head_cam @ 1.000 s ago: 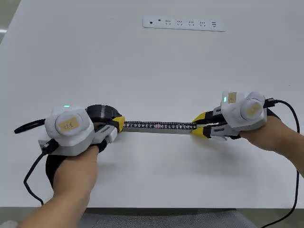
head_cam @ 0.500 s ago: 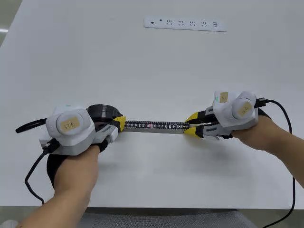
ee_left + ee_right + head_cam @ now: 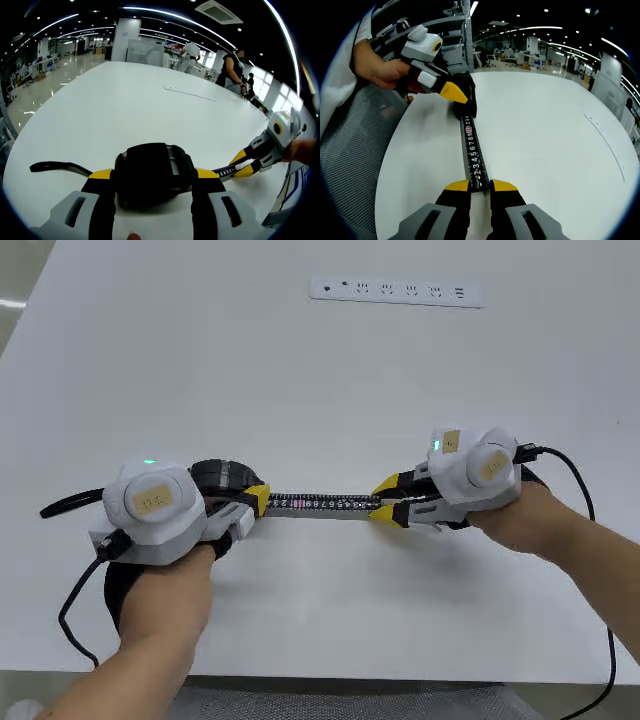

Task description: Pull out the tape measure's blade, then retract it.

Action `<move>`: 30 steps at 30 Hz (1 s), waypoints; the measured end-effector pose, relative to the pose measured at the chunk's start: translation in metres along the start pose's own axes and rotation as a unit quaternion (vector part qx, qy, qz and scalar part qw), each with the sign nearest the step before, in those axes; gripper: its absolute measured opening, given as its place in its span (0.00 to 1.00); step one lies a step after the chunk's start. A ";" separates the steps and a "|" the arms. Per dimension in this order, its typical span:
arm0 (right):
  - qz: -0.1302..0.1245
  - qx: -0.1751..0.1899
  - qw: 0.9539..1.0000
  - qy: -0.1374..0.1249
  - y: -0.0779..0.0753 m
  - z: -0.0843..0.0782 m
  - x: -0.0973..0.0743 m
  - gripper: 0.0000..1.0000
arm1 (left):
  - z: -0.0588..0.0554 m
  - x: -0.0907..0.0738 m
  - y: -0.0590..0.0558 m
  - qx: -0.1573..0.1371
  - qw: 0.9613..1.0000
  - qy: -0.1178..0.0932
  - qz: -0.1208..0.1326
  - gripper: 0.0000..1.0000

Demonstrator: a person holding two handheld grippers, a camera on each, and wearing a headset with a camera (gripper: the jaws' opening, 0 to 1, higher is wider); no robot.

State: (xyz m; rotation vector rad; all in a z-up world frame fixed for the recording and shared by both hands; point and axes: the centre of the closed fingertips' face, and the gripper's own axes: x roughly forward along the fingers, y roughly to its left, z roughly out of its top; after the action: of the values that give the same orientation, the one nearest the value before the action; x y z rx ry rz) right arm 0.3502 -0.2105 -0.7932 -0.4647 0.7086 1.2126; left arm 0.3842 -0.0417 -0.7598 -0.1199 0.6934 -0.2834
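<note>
While the left claw (image 3: 154,174) clamps the tape measure (image 3: 154,161), the right claw (image 3: 480,186) pinches its drawn-out blade (image 3: 471,150).

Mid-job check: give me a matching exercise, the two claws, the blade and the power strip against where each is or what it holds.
1 left claw
2 right claw
3 blade
4 power strip

A on the far part of the table
B shut on the case
C shut on the blade's end
D stretched between both claws

Pairs: 1-B; 2-C; 3-D; 4-A

Head view overhead, gripper views low, facing, sharing blade (image 3: 320,504)
</note>
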 end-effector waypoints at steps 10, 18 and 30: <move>0.008 -0.004 1.000 -0.009 0.004 0.013 0.015 0.12 | 0.000 0.000 0.000 -0.001 1.000 0.000 0.000 0.57; 0.013 -0.003 1.000 -0.021 0.007 0.027 0.028 0.12 | 0.000 0.000 0.000 -0.002 1.000 0.000 -0.002 0.57; 0.018 -0.005 0.999 -0.032 0.011 0.044 0.043 0.12 | 0.000 0.000 0.000 -0.004 1.000 0.000 -0.003 0.57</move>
State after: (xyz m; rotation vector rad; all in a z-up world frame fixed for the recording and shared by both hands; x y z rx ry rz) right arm 0.3578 -0.1481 -0.7923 -0.4221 0.6580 1.2595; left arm 0.3840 -0.0415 -0.7596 -0.1305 0.6937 -0.2855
